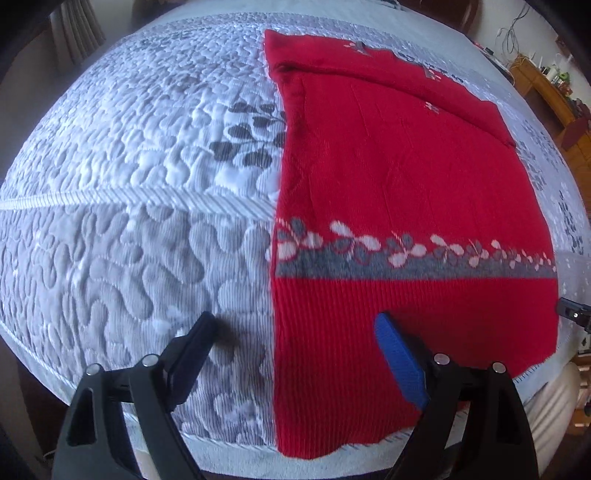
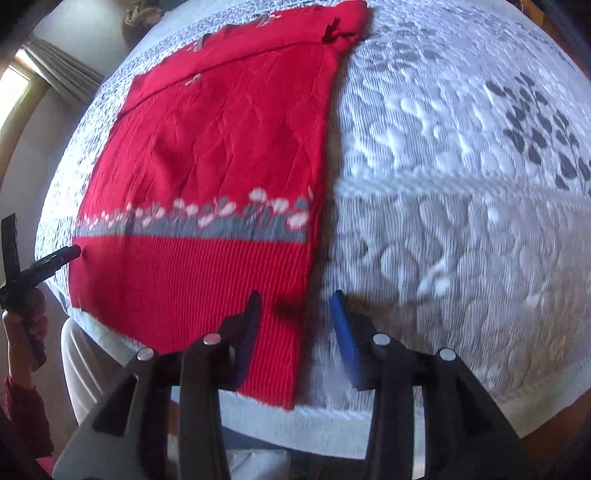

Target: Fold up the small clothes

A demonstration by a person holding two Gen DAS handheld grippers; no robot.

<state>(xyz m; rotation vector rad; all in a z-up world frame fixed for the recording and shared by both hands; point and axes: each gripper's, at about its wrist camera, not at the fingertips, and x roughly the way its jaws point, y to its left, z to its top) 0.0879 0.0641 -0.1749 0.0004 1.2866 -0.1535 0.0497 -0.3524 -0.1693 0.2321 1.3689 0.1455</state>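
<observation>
Quilted bedspread (image 1: 129, 177) bears red sweater (image 1: 388, 177) beneath both parted tools.

far shelf clutter (image 1: 557, 79) too small to tell, sweater collar (image 2: 354, 5) cut off (top edge)

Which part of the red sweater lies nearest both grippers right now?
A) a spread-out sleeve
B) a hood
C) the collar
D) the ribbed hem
D: the ribbed hem of the red sweater lies nearest the open left gripper and right gripper, below the grey flower band.
</observation>
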